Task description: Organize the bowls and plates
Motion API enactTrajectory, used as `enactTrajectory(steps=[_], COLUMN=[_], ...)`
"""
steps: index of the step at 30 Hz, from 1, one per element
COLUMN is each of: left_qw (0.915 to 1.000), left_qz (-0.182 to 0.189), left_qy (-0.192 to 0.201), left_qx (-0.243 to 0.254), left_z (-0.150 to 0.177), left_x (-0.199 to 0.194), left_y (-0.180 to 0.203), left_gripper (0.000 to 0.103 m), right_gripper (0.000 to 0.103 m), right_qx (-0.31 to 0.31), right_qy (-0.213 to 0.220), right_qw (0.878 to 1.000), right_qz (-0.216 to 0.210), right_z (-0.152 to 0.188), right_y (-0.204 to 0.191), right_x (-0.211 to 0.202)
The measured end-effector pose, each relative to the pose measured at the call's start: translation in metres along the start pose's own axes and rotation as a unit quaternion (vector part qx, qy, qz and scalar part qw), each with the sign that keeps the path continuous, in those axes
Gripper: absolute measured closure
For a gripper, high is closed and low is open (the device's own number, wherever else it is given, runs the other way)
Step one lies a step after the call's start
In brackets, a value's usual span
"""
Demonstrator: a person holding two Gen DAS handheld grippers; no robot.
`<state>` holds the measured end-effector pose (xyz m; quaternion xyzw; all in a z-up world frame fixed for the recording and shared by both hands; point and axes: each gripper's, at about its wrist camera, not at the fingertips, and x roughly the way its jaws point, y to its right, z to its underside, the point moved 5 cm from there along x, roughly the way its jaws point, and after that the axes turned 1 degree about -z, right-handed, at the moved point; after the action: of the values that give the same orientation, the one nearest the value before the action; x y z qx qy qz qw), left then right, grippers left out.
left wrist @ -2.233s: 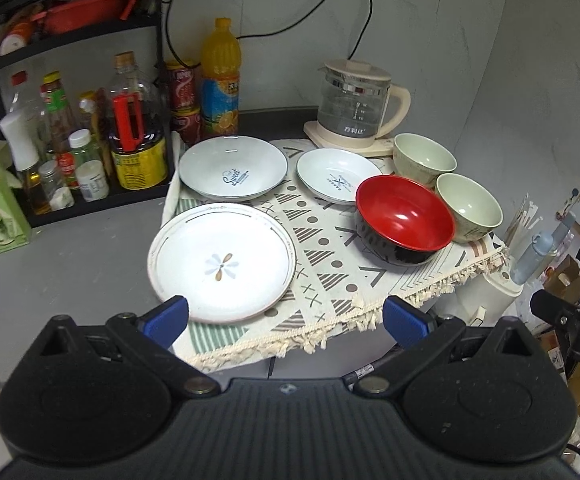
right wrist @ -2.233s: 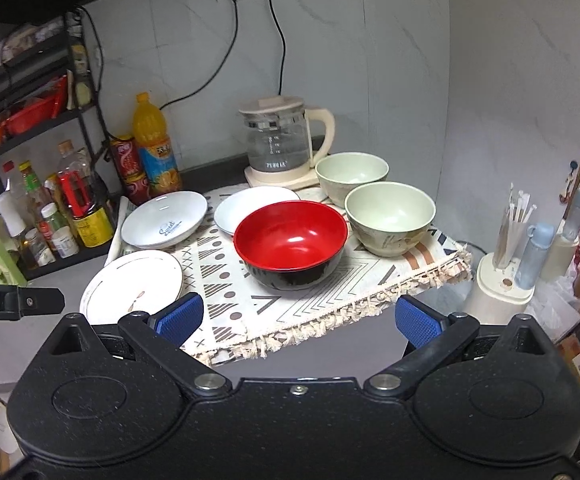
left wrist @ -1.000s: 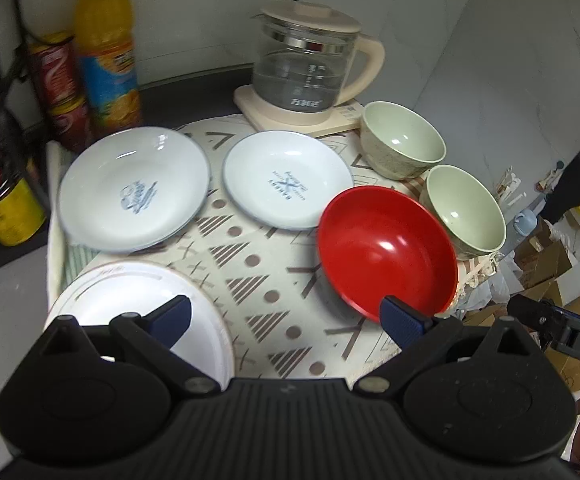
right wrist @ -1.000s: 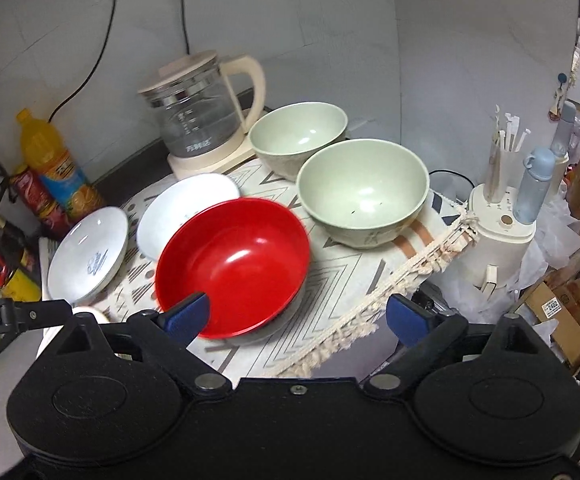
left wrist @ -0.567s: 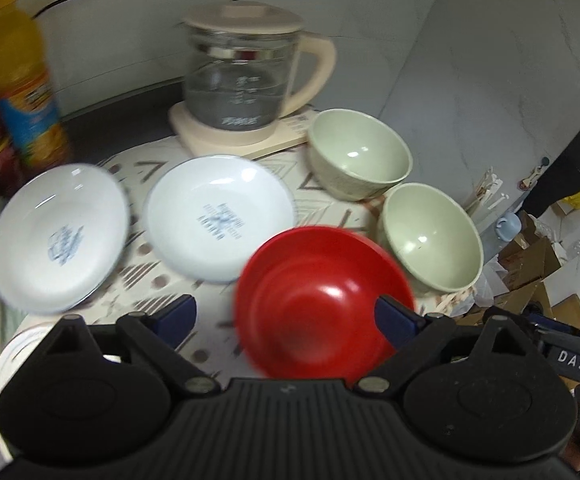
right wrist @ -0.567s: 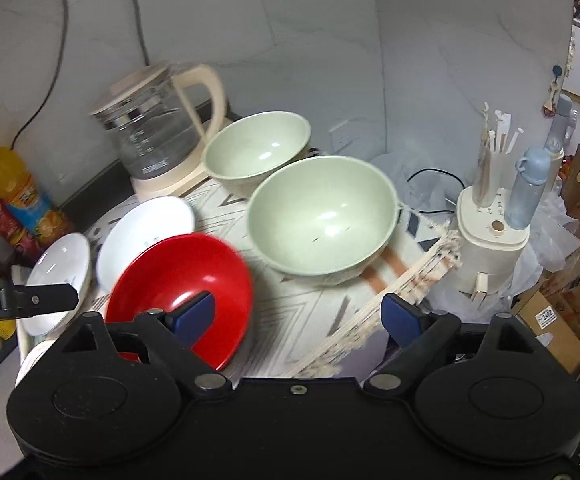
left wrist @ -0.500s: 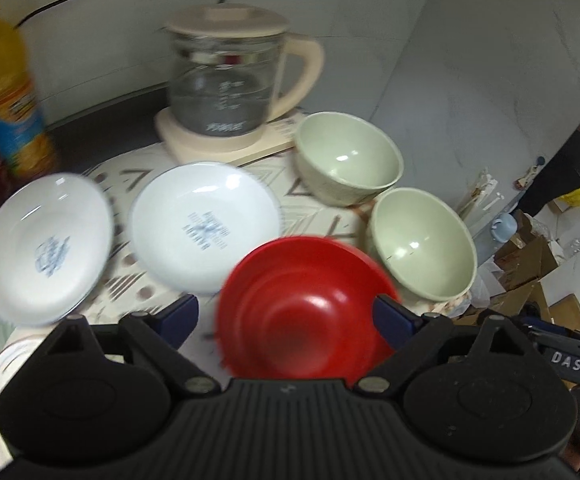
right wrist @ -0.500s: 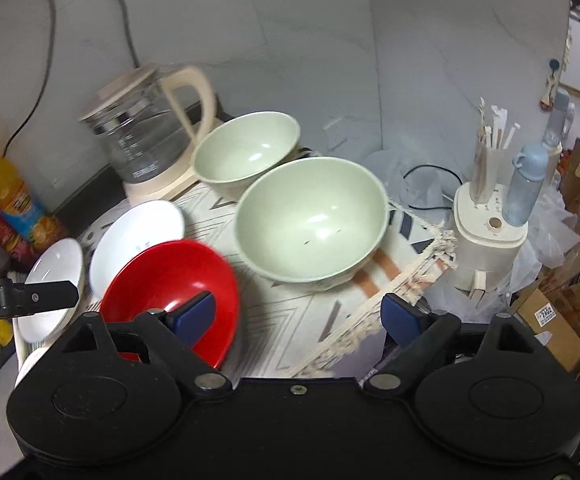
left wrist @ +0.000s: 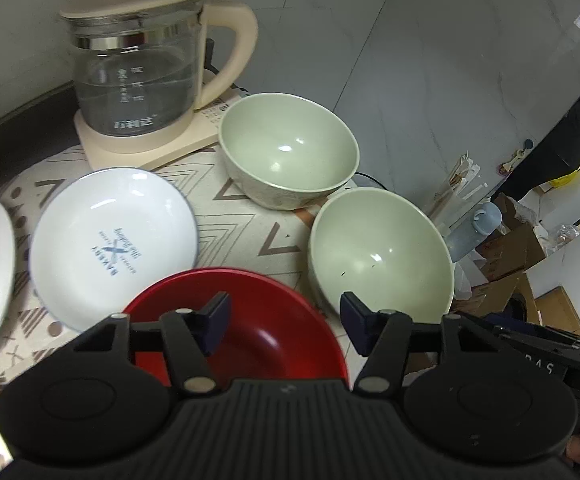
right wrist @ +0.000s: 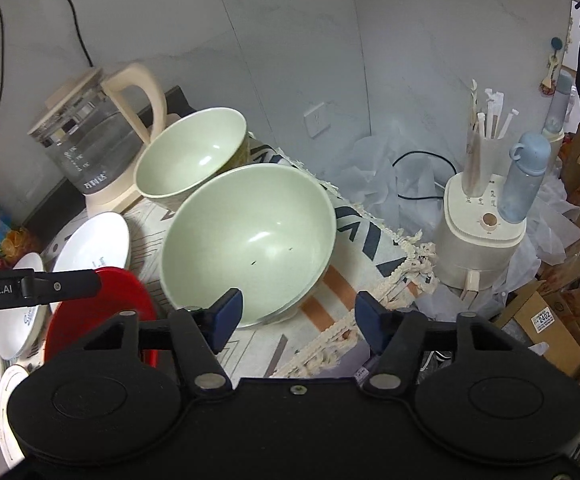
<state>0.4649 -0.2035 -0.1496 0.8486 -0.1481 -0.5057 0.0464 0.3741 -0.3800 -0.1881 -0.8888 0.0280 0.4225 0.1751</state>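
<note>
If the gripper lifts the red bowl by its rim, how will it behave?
The red bowl looks rigid and glossy, so its rim may slip between the pads. It is wide and shallow, so a one-sided rim grip would probably let it tilt.

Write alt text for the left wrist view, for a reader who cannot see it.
The left gripper, jaws partly open and empty, hovers over a red bowl on a patterned cloth. Beyond sit two pale green bowls, a white plate with blue print, and a glass kettle.
</note>
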Motion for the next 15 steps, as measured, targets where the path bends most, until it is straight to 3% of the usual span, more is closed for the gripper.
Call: enactTrajectory(steps=[4, 9, 15], left_qw=[0.9999, 0.9997, 0.9992], left_qz=[0.004, 0.008, 0.012], left_qy=[-0.009, -0.018, -0.033], left_qx=[-0.006, -0.014, -0.017], left_z=[-0.008, -0.015, -0.021], left_x=[0.016, 0.035, 0.055], left_y=[0.005, 0.009, 0.014], left_gripper=[0.054, 0.07, 0.08], right_gripper=[0.052, 0.071, 0.075], right_qx=[-0.006, -0.003, -0.008], right_qy=[-0.008, -0.022, -0.033], right_qw=[1.0, 1.0, 0.999], right_qz=[-0.004, -0.02, -0.028], right_z=[-0.007, -0.012, -0.014], right_y=[0.005, 0.009, 0.009], right_x=[0.009, 0.024, 0.035])
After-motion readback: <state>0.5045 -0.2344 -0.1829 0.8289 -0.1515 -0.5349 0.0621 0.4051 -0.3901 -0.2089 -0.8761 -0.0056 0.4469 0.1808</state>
